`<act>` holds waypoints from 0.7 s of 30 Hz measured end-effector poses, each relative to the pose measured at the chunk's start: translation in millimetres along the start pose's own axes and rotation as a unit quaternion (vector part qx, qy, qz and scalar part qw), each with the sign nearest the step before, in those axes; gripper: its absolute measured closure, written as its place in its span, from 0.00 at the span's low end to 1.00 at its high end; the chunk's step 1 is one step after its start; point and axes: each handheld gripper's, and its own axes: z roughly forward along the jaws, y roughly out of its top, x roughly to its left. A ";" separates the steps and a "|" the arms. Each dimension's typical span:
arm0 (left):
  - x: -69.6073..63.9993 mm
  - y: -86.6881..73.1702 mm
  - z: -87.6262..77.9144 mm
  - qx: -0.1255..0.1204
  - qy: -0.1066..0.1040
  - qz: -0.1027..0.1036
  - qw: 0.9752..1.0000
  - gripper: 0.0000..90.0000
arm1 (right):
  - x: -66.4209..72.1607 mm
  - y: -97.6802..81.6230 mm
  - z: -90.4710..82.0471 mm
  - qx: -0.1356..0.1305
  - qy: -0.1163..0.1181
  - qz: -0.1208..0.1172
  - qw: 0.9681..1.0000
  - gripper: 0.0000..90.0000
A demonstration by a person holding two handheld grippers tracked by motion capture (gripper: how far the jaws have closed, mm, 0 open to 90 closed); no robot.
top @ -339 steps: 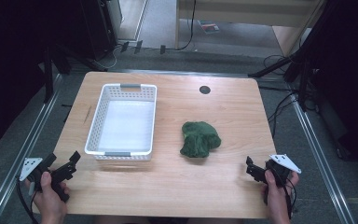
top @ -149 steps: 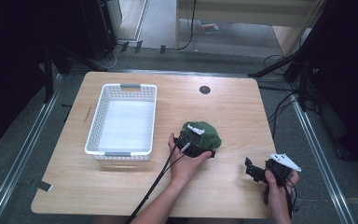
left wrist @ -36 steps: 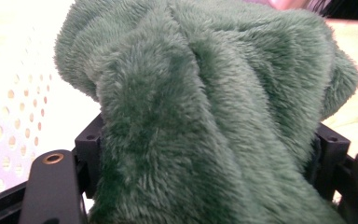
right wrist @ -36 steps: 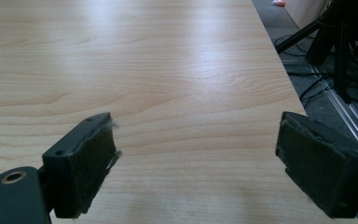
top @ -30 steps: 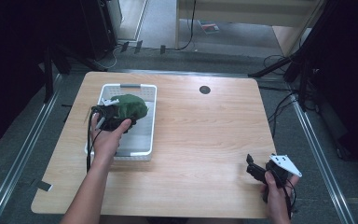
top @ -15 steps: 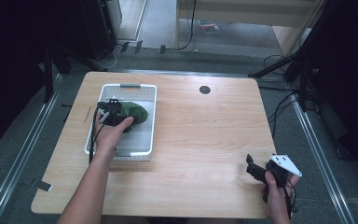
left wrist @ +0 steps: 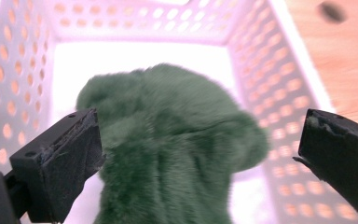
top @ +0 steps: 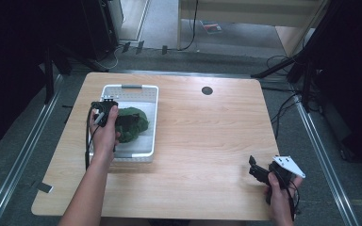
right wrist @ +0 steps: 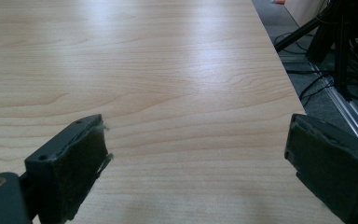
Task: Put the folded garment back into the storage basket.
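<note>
Green plush toy (top: 131,123) now in basket (top: 131,87)

A dark round hole (top: 207,90) marks the wooden table (top: 207,141), cables (top: 283,101) trailing on the floor beside it.

**Three cameras: one fixed above, two riding on the grippers**

The high view looks forward and down from above the person's side, far enough back to take in the whole table (top: 207,141), the floor beyond it and both forearms entering from the bottom edge.

The left gripper view sits very near, looking along the left hand-held gripper (left wrist: 200,154) into the white basket (left wrist: 270,70), close over the green plush cloth (left wrist: 177,140). It shares the basket (top: 153,122) and cloth (top: 134,123) with the high view.

The right gripper view looks low across bare tabletop (right wrist: 168,70) from the right hand-held gripper (right wrist: 196,163), towards the table's edge and the floor beside it, ground the high view also covers.
</note>
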 end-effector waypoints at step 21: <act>19.6 -28.3 -78.9 -0.128 -0.011 -0.001 0.992 0.00 | 1.0 -0.2 -0.1 0.000 0.002 -0.004 1.000 0.06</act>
